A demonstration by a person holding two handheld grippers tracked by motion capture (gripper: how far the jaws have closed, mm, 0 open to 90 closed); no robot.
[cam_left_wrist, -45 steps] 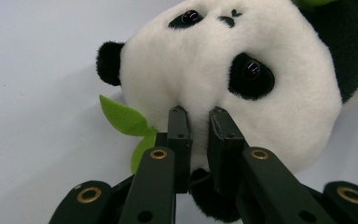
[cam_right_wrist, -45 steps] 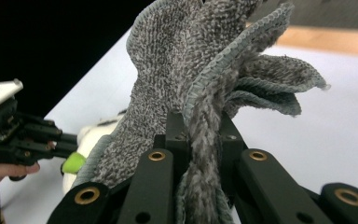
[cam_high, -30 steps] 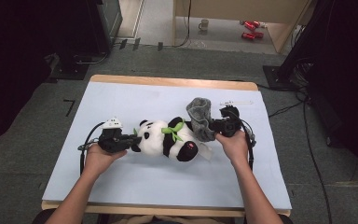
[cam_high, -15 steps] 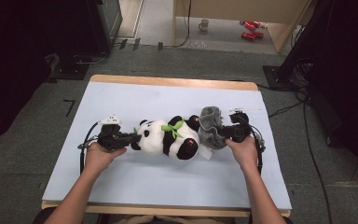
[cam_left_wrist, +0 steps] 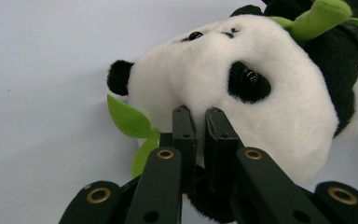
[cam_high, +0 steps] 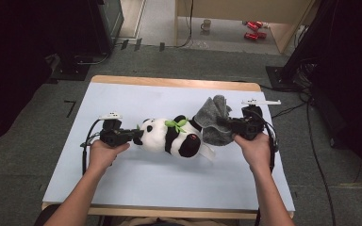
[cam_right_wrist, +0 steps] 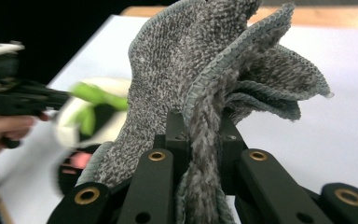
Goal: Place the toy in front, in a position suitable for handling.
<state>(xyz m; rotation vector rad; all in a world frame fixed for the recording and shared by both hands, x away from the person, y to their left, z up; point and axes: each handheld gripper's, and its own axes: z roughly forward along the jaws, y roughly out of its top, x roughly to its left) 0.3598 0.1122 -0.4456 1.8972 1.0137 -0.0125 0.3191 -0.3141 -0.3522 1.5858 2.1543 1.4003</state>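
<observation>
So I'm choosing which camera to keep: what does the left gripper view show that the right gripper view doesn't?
Left gripper view: the black-and-white plush panda's face, sharp, and the left hand-held gripper shut on its white fur.
Right gripper view: the grey terry cloth pinched in the right hand-held gripper, and the table's wooden edge.
Both: the panda, blurred in the right gripper view, its green leaves and the pale blue tabletop.

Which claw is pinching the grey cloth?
The right claw: its jaws are shut on the grey cloth, holding it up by the panda's feet. The left claw grips the panda at its head.
</observation>
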